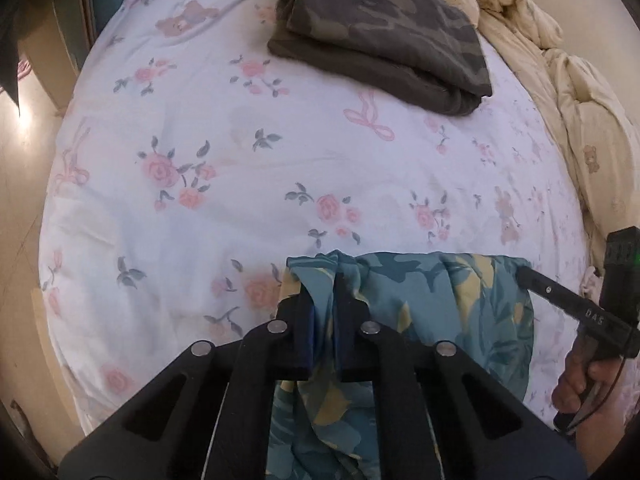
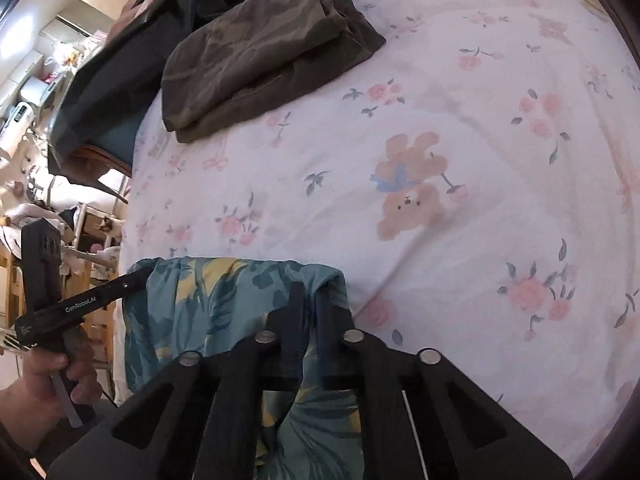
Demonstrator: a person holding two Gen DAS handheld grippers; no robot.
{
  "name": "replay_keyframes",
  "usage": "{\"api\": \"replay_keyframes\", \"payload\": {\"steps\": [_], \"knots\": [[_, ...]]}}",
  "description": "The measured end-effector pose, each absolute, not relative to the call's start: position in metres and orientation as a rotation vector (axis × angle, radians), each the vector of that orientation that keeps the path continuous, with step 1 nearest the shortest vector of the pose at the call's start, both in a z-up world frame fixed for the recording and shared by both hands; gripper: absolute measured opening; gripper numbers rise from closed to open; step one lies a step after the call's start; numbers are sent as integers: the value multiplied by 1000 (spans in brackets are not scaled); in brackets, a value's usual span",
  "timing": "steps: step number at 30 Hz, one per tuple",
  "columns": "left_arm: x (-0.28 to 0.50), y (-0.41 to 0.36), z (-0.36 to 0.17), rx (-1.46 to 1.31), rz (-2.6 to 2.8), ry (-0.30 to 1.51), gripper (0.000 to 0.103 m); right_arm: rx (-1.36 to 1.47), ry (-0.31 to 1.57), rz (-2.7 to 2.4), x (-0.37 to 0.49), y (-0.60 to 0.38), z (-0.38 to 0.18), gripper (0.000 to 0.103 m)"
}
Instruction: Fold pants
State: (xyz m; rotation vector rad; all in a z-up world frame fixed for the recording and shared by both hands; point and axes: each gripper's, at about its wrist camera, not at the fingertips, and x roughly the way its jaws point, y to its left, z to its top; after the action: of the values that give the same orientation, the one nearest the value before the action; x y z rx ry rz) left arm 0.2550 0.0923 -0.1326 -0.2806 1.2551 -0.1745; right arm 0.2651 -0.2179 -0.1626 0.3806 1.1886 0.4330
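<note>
Blue floral pants (image 1: 440, 292) hang stretched between both grippers above the bed's near edge. In the left wrist view my left gripper (image 1: 323, 280) is shut on the pants' top edge at one end, with cloth bunched between its fingers. My right gripper (image 1: 524, 274) pinches the other end at the right. In the right wrist view the right gripper (image 2: 313, 292) is shut on the same pants (image 2: 224, 292), and the left gripper (image 2: 140, 274) grips the far corner at the left. The cloth below the grippers drops out of sight.
A white bedsheet (image 1: 200, 140) with pink flowers covers the bed. Folded camouflage pants (image 1: 380, 32) lie at its far side, also seen as the camouflage pants (image 2: 260, 52). A cream comforter (image 1: 560, 100) is bunched at the right. Dark clothes (image 2: 132, 48) lie beyond the bed's edge.
</note>
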Motion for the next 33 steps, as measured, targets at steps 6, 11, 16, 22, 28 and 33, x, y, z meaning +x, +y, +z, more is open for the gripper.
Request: {"api": "replay_keyframes", "payload": {"steps": [6,11,16,22,28,33], "knots": [[255,101,-139,-254,-129,1270,4,489,1165,340,264,-255,-160,1],[254,100,-129,-227,-70,1226,20,445,1166,309,265,-247,-166,5],[232,101,-99,-220,-18,1150,48,397,1135,264,244,-256,-137,20],[204,46,-106,-183,-221,1199,48,337,1111,478,222,-196,-120,19],[204,51,-155,-198,-232,1361,47,209,1252,468,219,-161,-175,16],[199,67,-149,-153,-187,1381,48,228,1303,430,215,-188,-180,11]]}}
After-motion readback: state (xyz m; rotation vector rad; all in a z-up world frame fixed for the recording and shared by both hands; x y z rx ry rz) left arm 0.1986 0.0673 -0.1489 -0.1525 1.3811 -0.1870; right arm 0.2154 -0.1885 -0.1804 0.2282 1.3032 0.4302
